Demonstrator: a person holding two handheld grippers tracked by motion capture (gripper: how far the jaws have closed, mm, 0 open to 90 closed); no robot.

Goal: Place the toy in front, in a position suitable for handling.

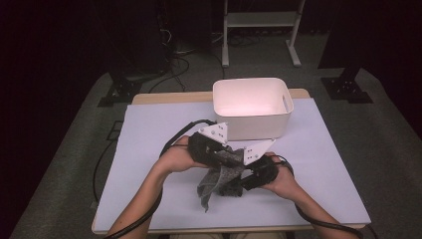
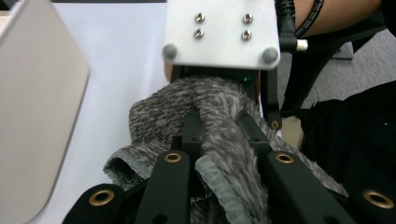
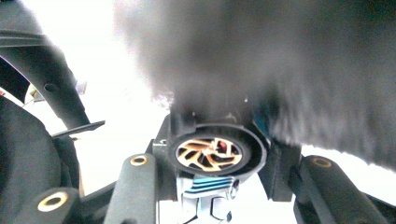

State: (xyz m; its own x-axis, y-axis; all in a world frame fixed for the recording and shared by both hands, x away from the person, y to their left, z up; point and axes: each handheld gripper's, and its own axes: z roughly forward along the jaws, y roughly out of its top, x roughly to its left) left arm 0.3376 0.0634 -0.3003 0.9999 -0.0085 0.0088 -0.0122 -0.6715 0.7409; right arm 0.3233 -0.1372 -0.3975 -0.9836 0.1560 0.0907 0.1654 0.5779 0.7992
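Dark room is surrounding a table covered with a pale sheet (image 1: 149, 149), and a white plastic bin (image 1: 251, 107) is standing at its far edge.

Near the front middle of the sheet, the person is holding a grey knit sock (image 1: 214, 181) up between both grippers. It is not lying in the bin. The left gripper (image 1: 221, 158) is clamping tightly on a fold of the sock, with the fabric squeezed between its jaws. The right gripper (image 1: 245, 183) is pinching a small black object with an orange spoked disc (image 3: 212, 154), and its jaws seem to be pressing on both sides of it, just under the hanging cloth.

Several things could be going wrong from here:
- The fuzzy fabric could be slipping out of the left jaws if the hands are pulling apart too strongly.
- The loose end, which is hanging down to the sheet, could be catching on the right gripper.
- The black object could be dropping, because the cloth is hiding it from above and the grip is hard to check.

The sock is looking soft and thick, mottled grey, with a ribbed hem, and it is twisted and crumpled rather than flat.
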